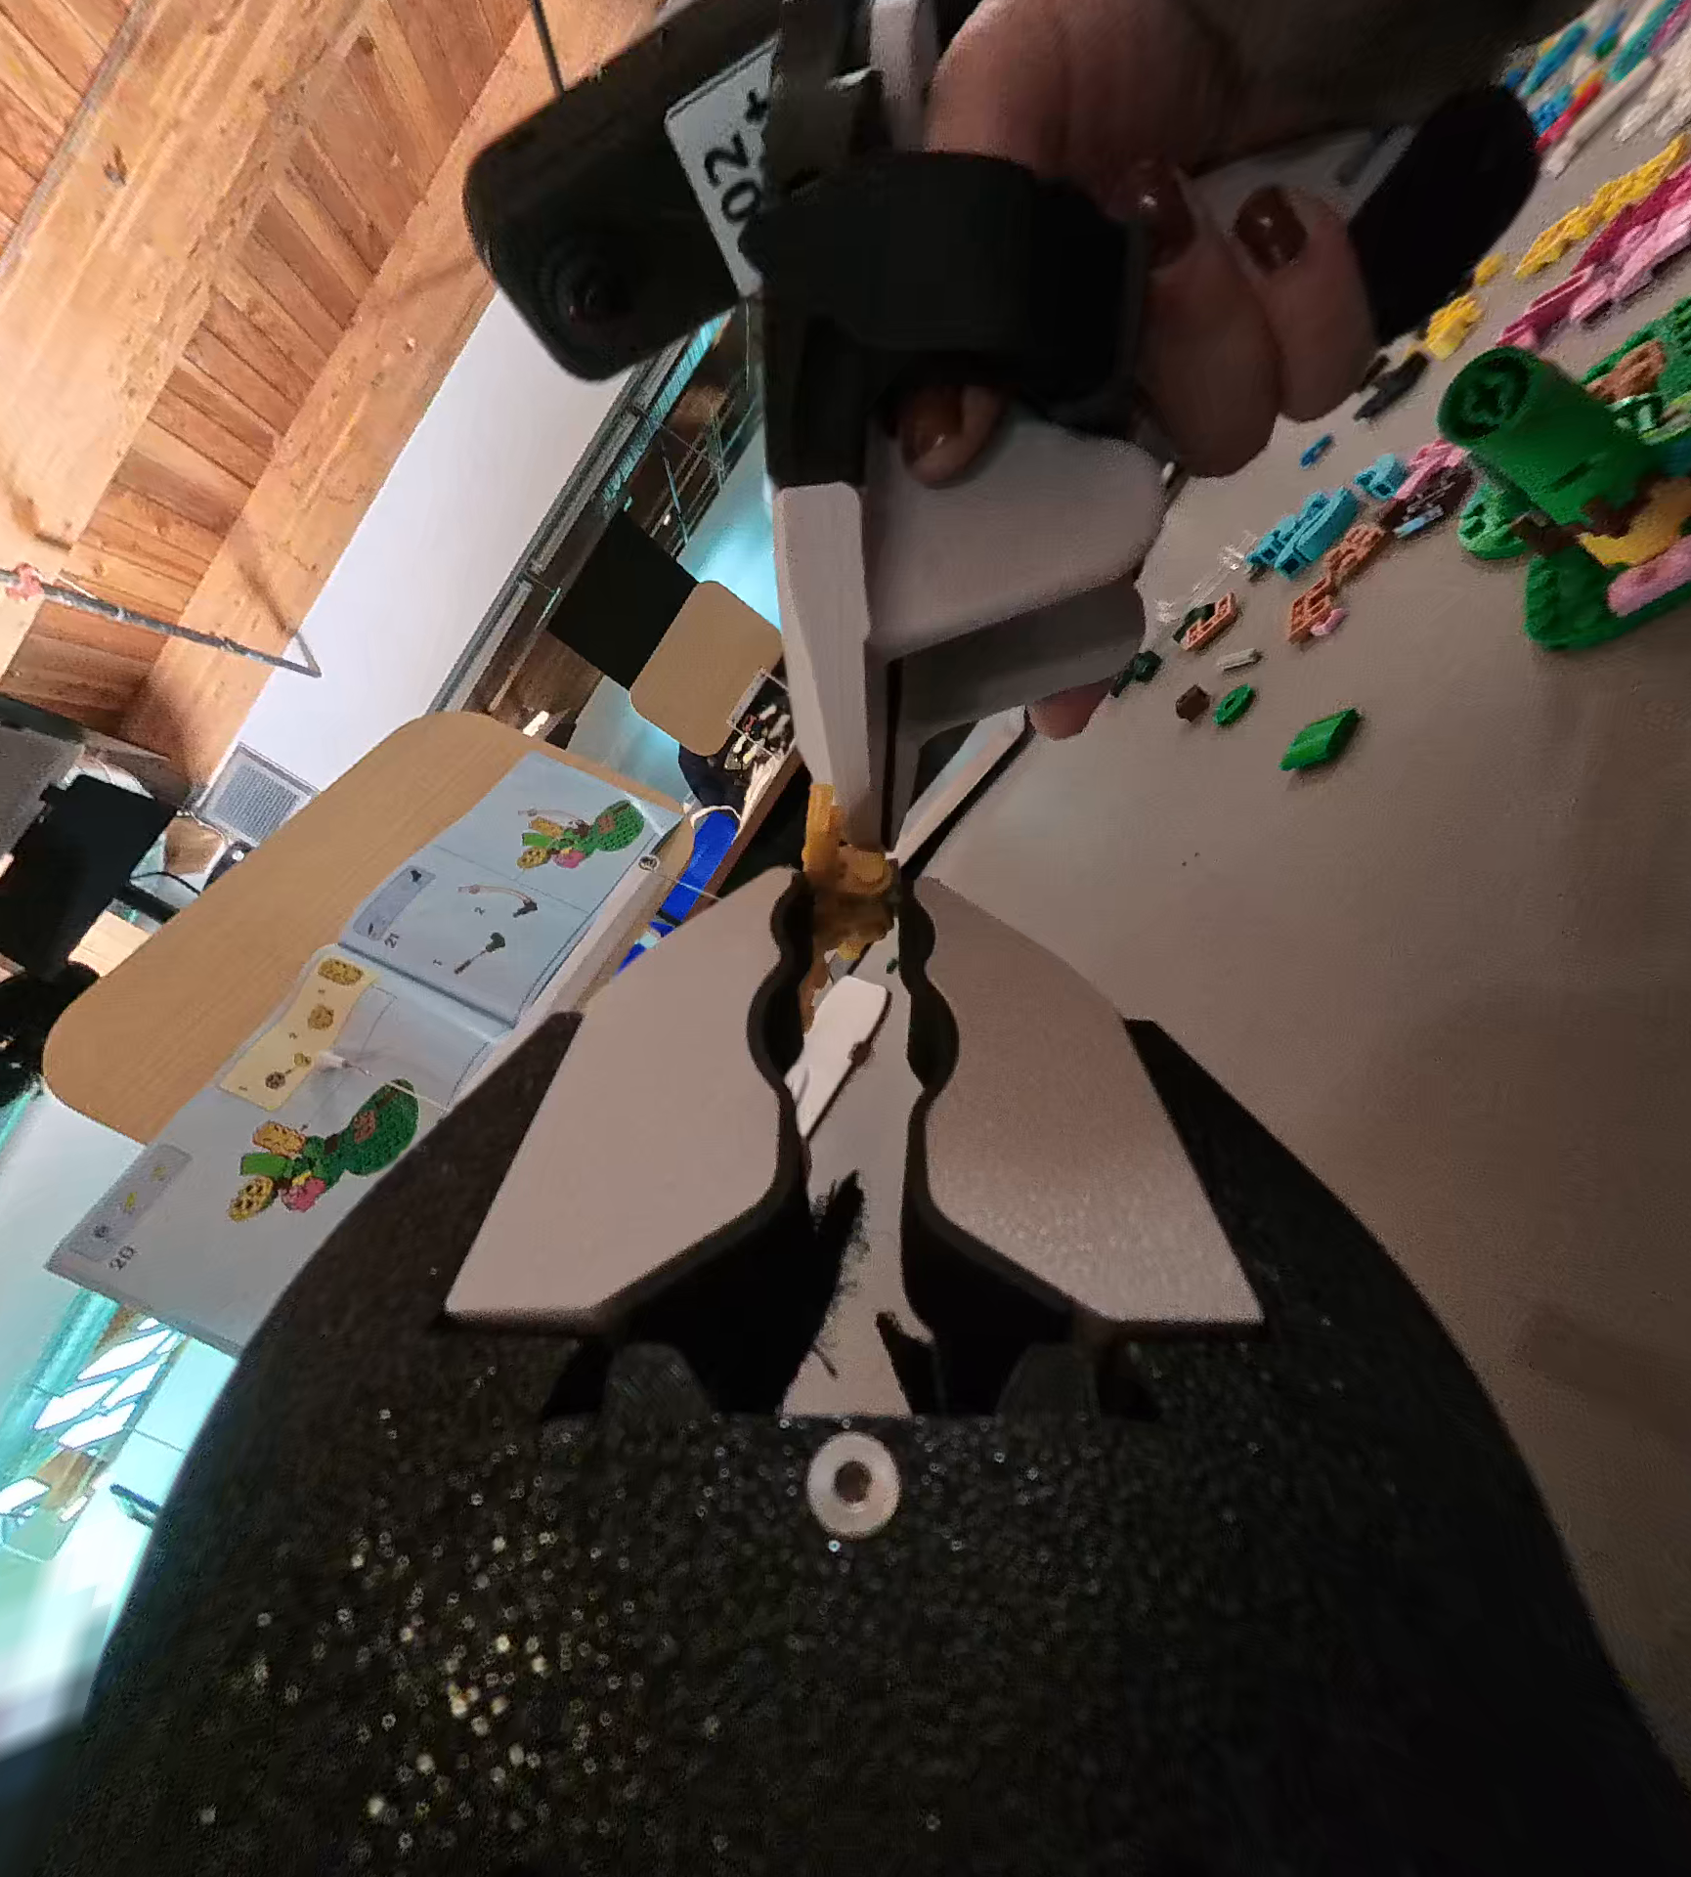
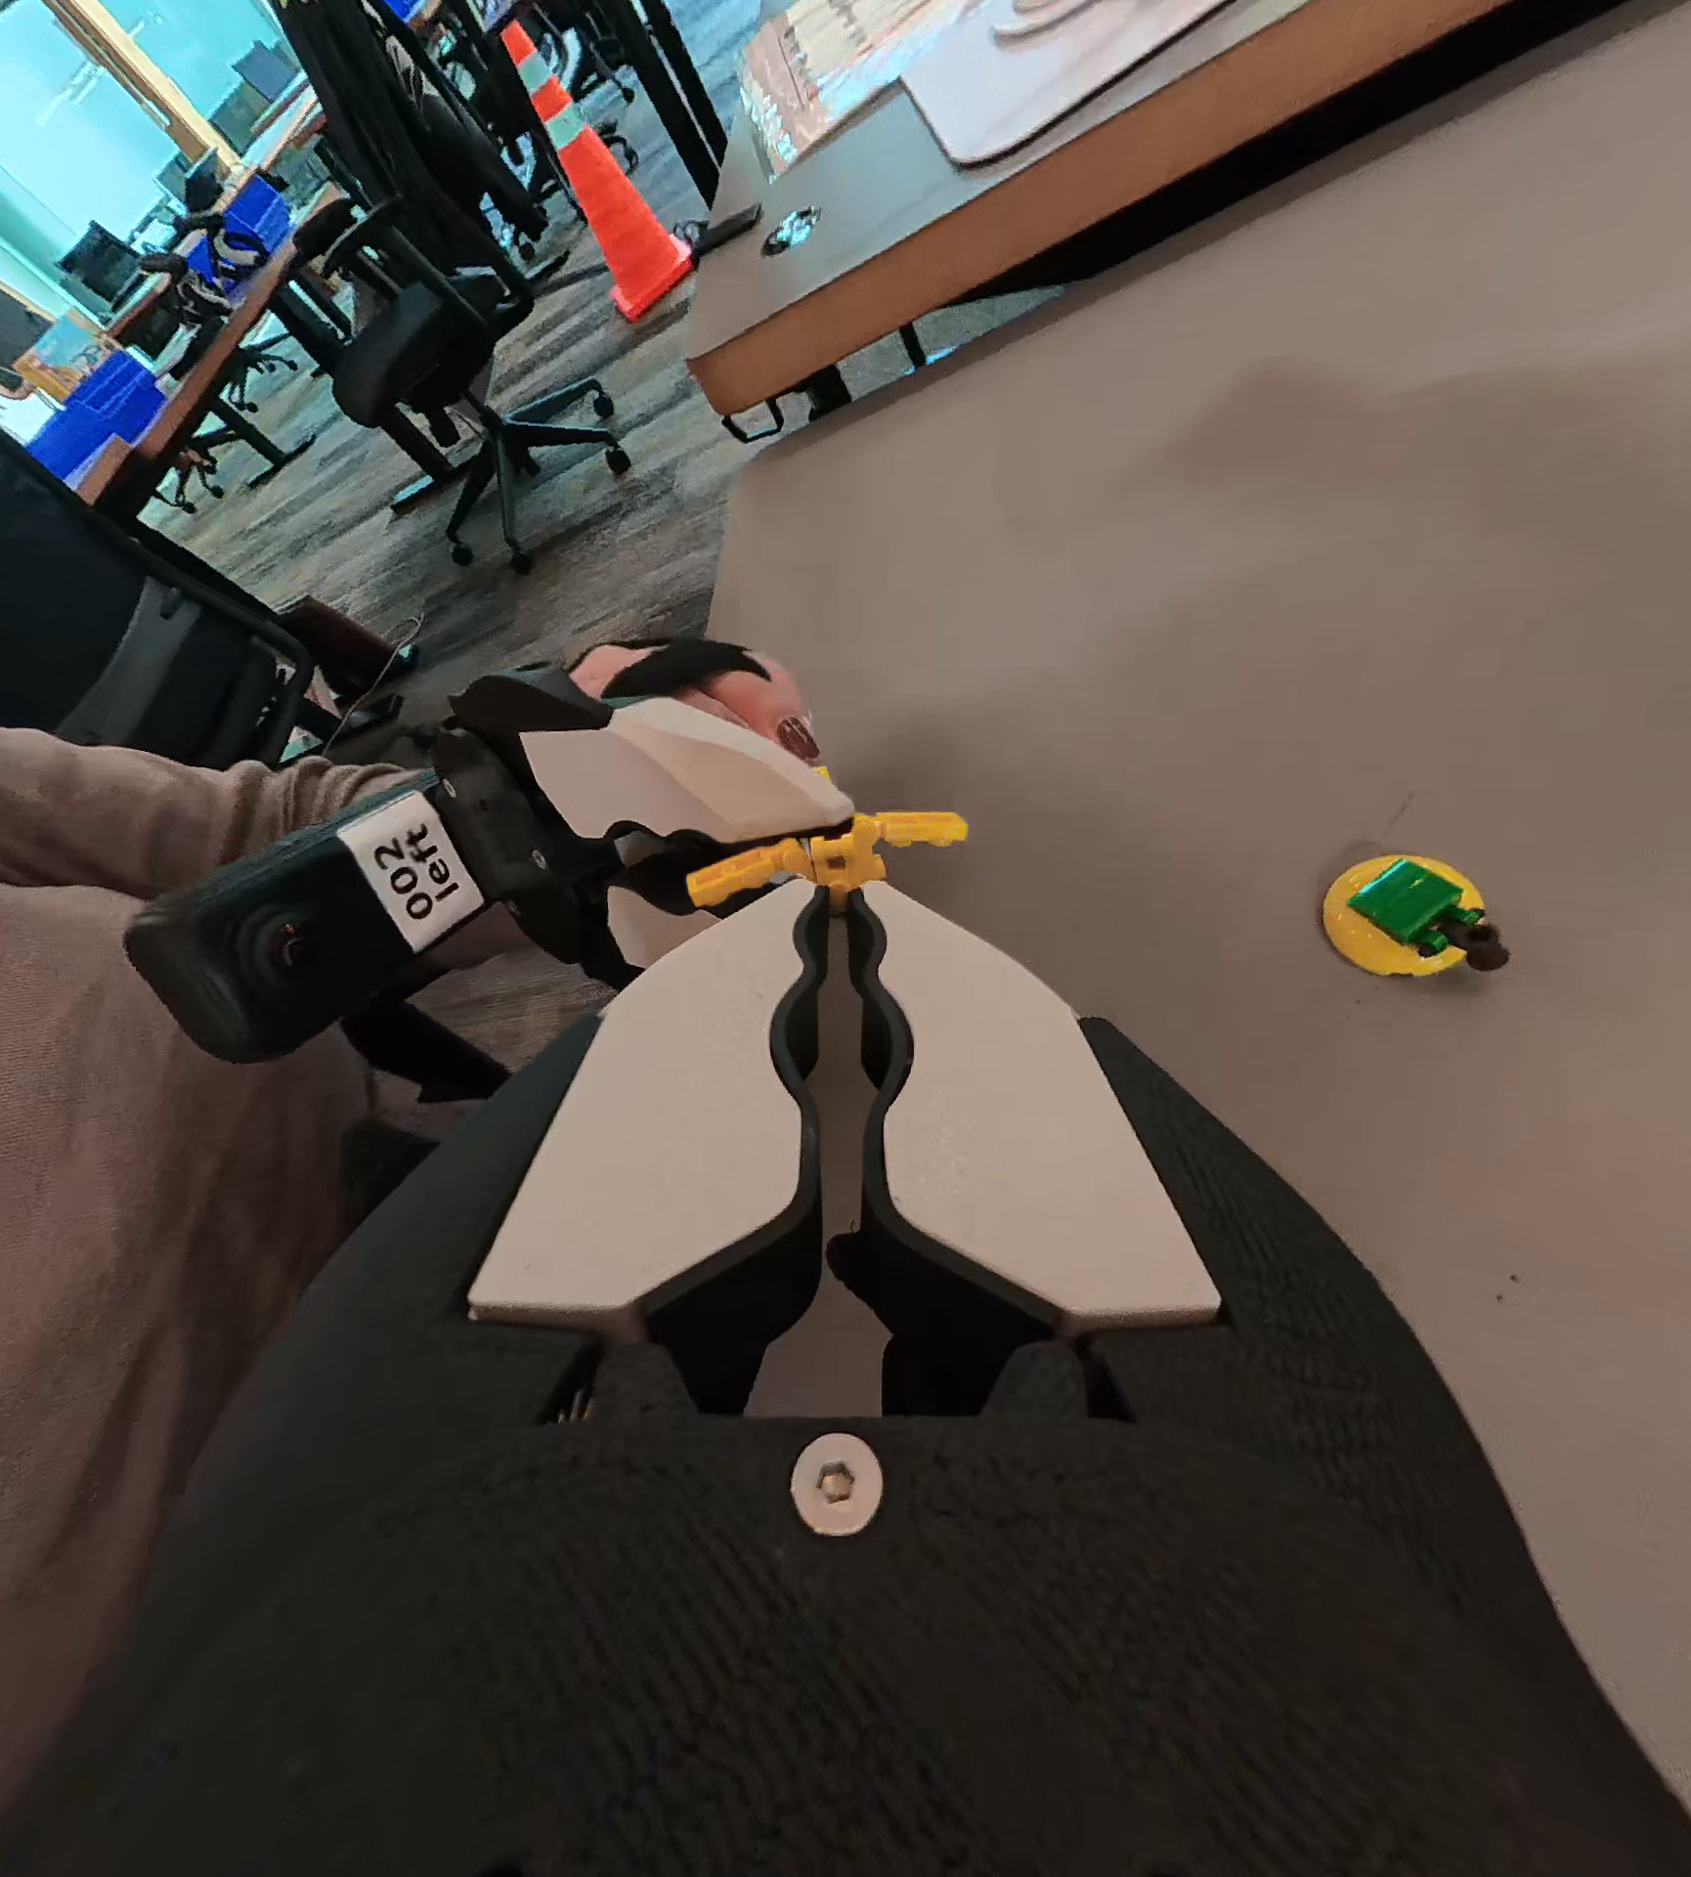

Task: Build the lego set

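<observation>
Grey table [image 2: 1329,569] under me; both claws, left claw [image 1: 847,899] and right claw [image 2: 836,894], pinched shut on the yellow piece [image 2: 836,848]. Green build [image 1: 1583,488] waits at two o'clock. I'd press straight, no twisting.

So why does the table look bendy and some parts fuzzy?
Left wrist view: the wide lens bends the table edge, and the right gripper is smeared by motion. Right wrist view: sharper, and the yellow piece is crisp, though the edges still curve.

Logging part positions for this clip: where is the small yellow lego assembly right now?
The small yellow lego assembly is held off the grey table, pinched between the right claw and the left claw, at the centre of both wrist views.
</observation>
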